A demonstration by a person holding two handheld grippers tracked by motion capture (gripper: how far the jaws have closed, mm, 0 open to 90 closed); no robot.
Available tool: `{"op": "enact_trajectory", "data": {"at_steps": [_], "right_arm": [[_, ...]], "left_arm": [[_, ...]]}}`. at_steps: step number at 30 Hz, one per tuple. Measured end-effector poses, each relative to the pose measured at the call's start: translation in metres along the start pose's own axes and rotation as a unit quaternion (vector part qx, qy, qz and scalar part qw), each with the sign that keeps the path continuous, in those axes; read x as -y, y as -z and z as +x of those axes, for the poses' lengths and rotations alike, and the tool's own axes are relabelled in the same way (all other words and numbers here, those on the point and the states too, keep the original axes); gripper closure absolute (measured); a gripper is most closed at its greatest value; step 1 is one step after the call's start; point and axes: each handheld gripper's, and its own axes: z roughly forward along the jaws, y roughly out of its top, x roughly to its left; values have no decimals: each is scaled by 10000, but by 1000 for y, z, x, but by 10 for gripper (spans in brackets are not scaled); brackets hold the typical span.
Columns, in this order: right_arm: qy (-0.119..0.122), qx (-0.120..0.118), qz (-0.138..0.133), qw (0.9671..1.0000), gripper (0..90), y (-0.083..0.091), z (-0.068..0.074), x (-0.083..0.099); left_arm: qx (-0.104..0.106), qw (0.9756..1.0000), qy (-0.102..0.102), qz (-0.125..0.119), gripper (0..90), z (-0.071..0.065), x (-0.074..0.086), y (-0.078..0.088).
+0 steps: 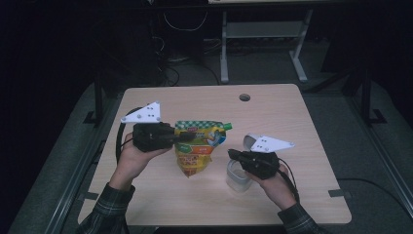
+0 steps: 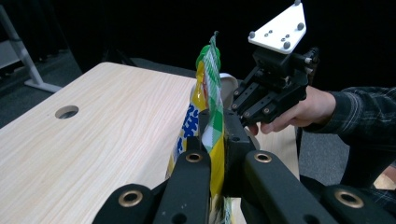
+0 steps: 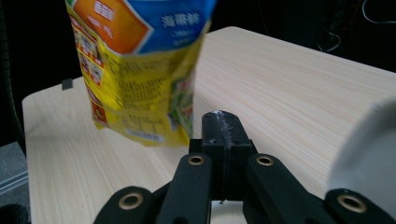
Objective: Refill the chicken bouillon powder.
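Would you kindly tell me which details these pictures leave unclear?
- Snack bag: top cut off by the right gripper view's edge; print blurred.
- Clear container: partly hidden behind the right gripper in the high view, contents unreadable.
- White lid: blurred, cut off in the right gripper view.

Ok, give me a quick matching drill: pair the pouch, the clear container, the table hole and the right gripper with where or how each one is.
1 pouch
2 clear container
3 table hole
4 right gripper

A jaws shut, nothing between them
B far side of the table top
C on the table under the right hand
D clamped in the left gripper, off the table

Pairs: 1-D, 2-C, 3-B, 4-A
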Motion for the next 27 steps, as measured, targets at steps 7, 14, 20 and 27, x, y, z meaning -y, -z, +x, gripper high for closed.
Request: {"op": "enact_trajectory", "data": {"at_steps": [7,14,20,27], "right_arm": [[-3,-76,-11,10000,900,-15,10,-10],[25,-64,-29,10000,900,-27,15,-18],[-12,-55,46,10000,900,-35,20,-21],[-49,10,27,10000,900,-39,25,-22]], "left_arm": [[55,9999,-15,-96,900,-3,-3,2],[99,9998,14,-193,900,-5,-6,5],[61,9998,-3,-208,900,-6,-8,8],[71,9997,-48,-250,900,-7,-15,10]]}}
